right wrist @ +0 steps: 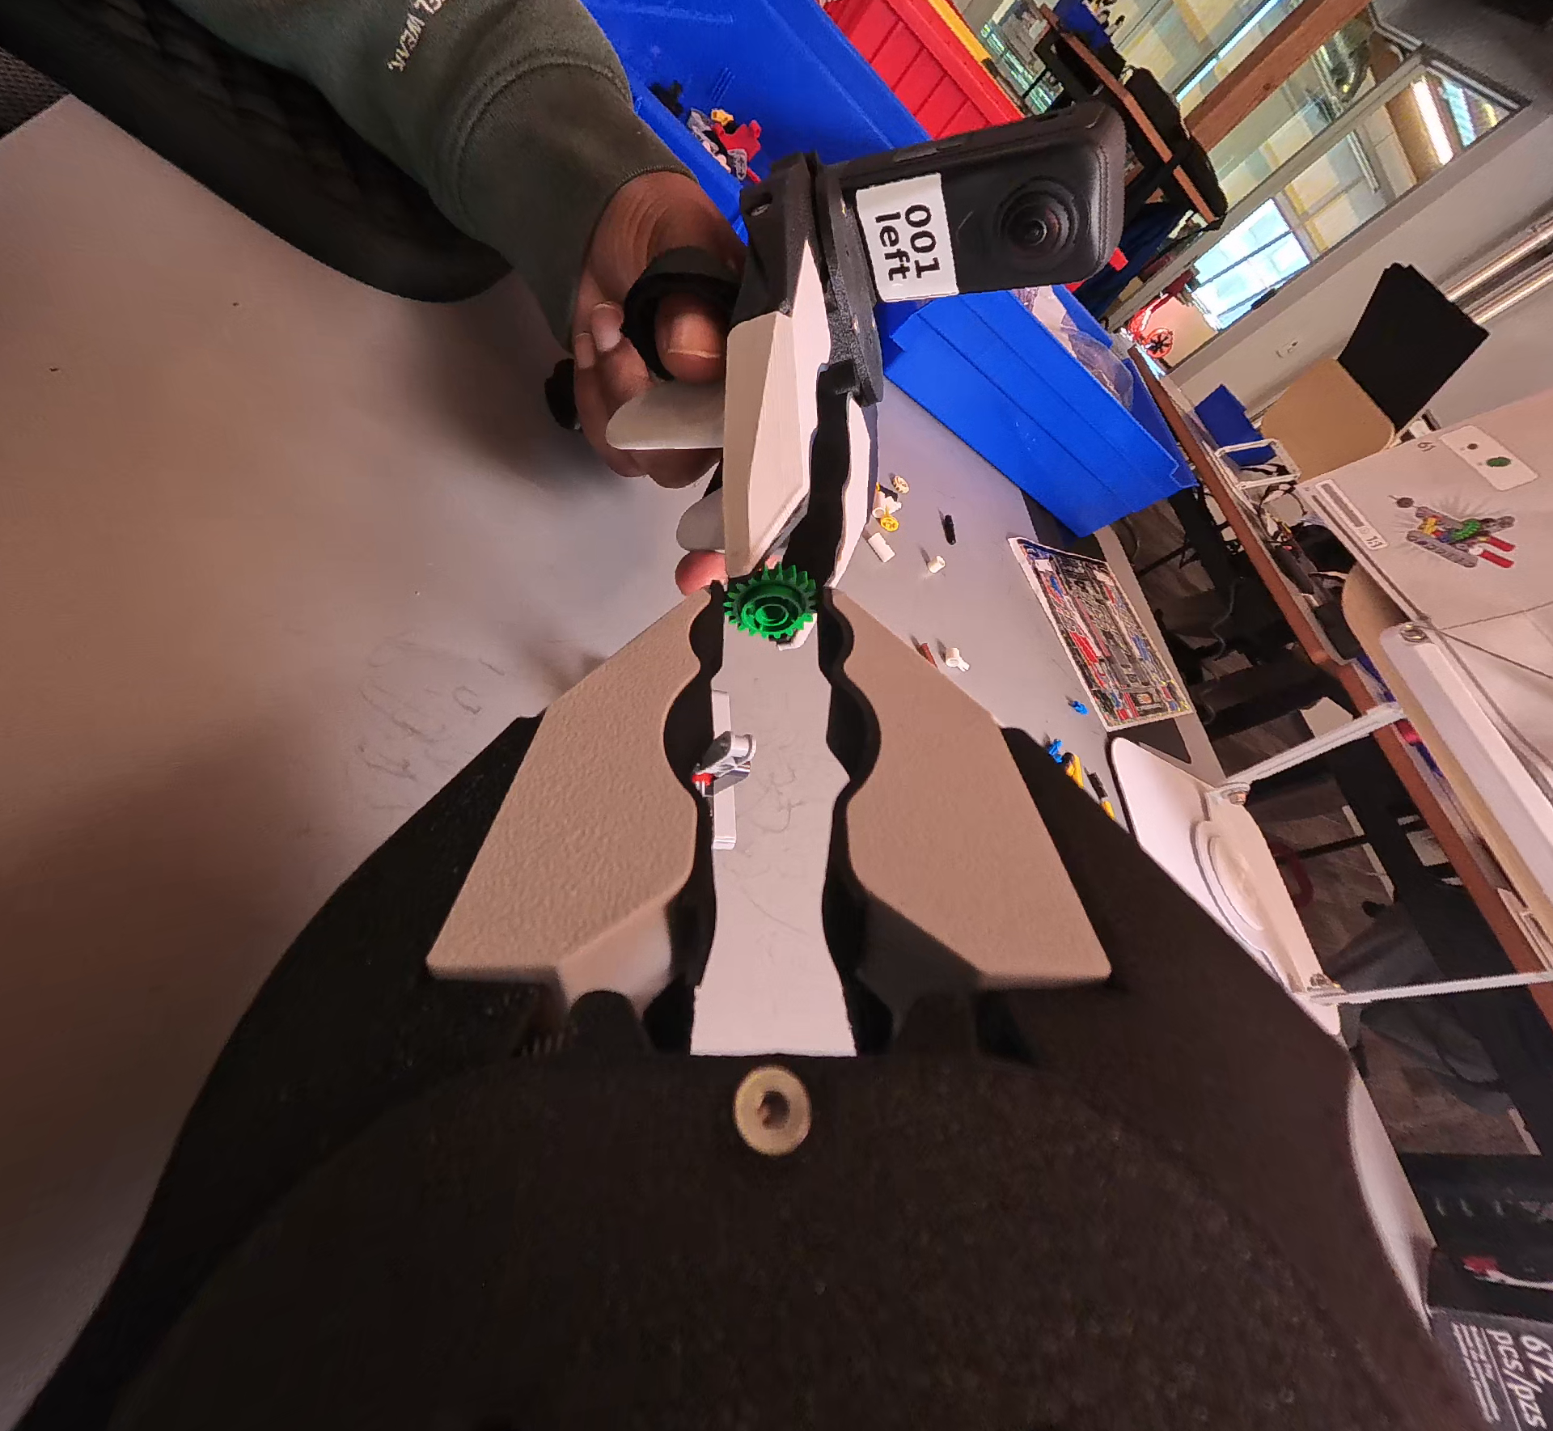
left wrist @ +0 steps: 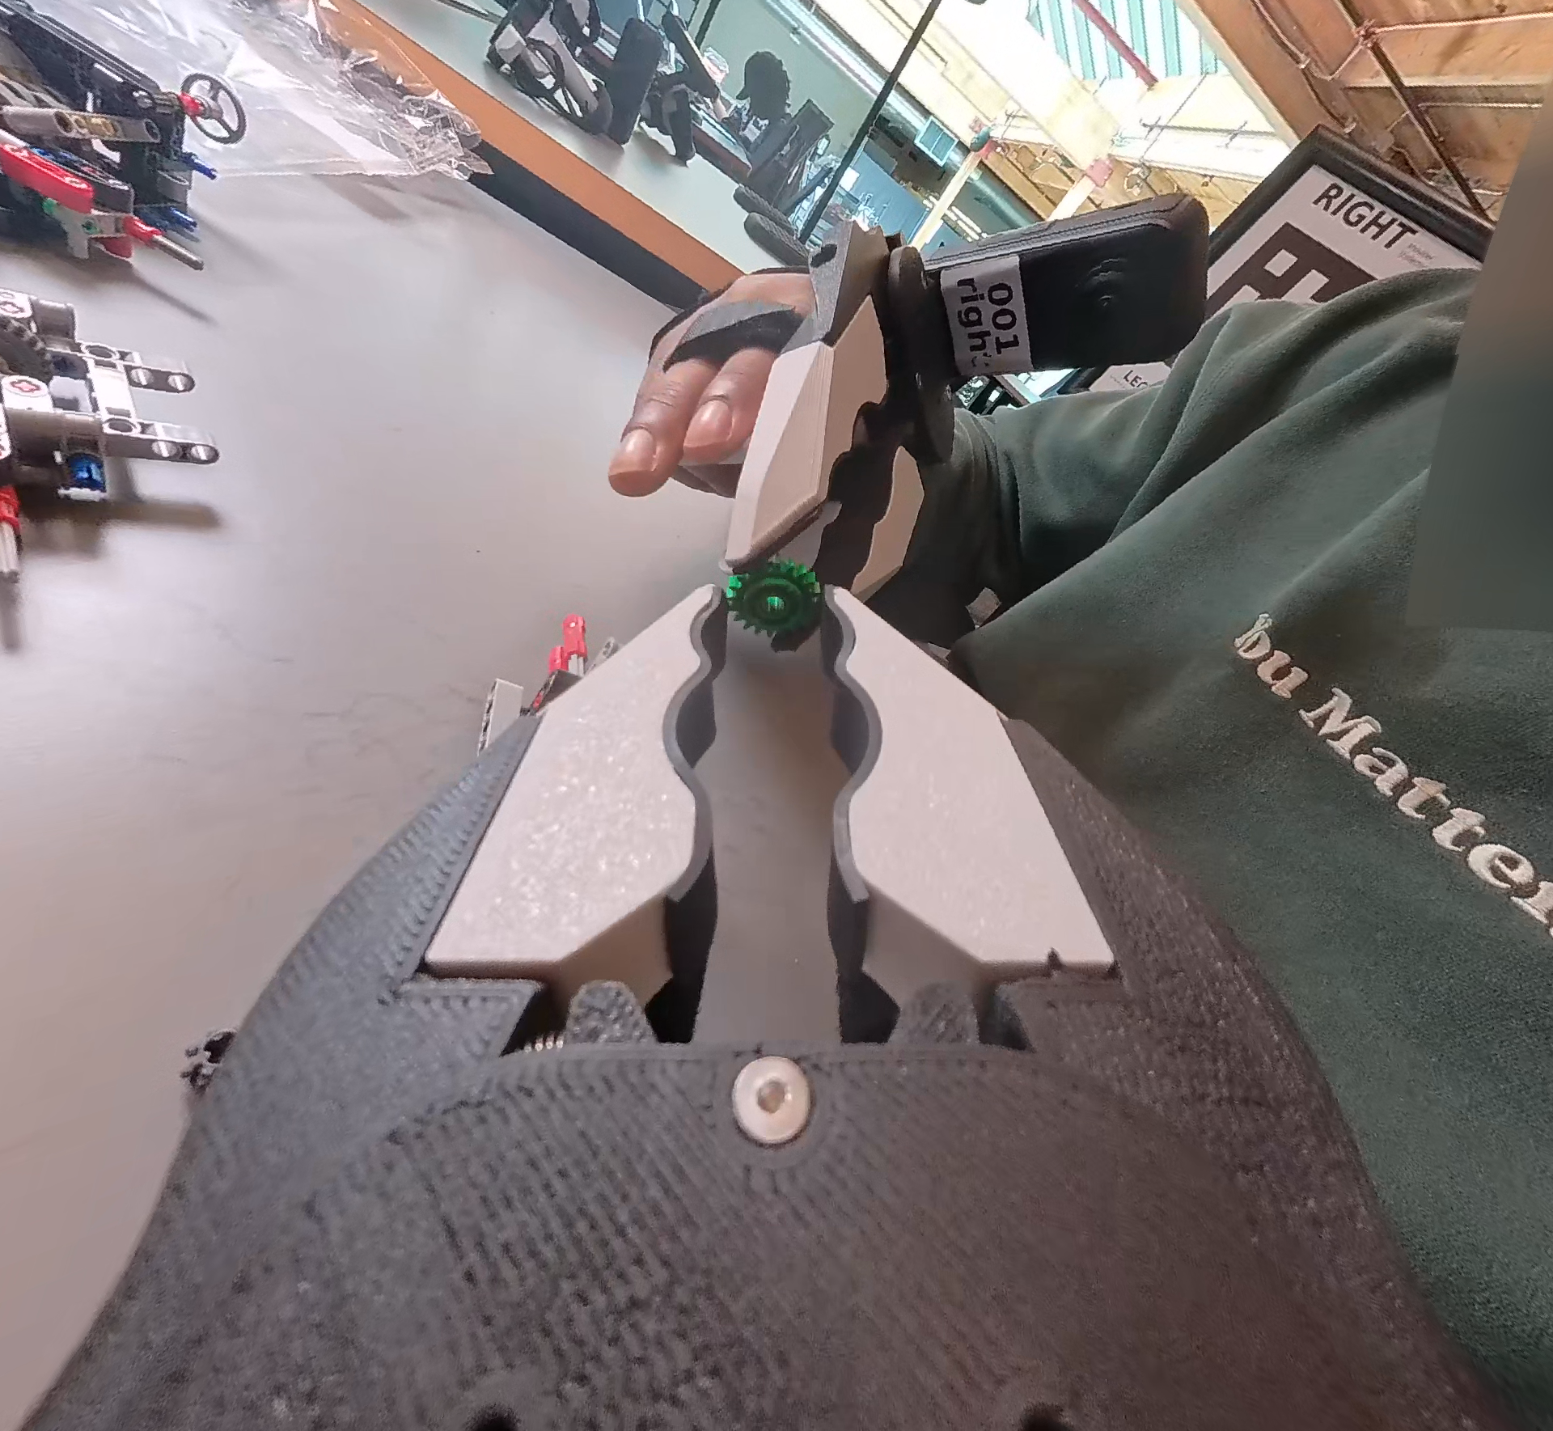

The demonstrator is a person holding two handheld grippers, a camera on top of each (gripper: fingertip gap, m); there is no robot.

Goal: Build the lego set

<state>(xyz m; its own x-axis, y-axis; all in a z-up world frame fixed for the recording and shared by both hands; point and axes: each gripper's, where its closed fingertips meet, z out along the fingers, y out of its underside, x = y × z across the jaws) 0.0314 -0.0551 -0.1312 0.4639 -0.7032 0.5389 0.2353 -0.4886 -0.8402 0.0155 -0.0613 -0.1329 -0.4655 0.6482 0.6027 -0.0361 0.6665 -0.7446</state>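
A small green gear (left wrist: 769,605) sits between my left gripper's (left wrist: 775,605) two fingertips, and its teeth meet both pads. My right gripper (left wrist: 794,571) comes down from above in a person's hand, and its tips close on the same gear. The right wrist view shows the gear (right wrist: 769,605) face-on between my right gripper's (right wrist: 773,602) own tips, which touch its teeth. There my left gripper (right wrist: 790,563) reaches in from above and holds the gear too. Both grip it above the grey table (right wrist: 252,550). A small pale part (right wrist: 797,639) shows just under the gear.
Brick-built grey, black and red assemblies (left wrist: 84,399) (left wrist: 92,155) and clear plastic bags (left wrist: 336,88) lie to the left. Blue bins (right wrist: 756,46), a red bin (right wrist: 916,37), an instruction booklet (right wrist: 1101,634) and several small loose parts (right wrist: 891,517) lie to the right. A small grey part (right wrist: 727,756) lies below. Less than 4 cm separates the two grippers' tips.
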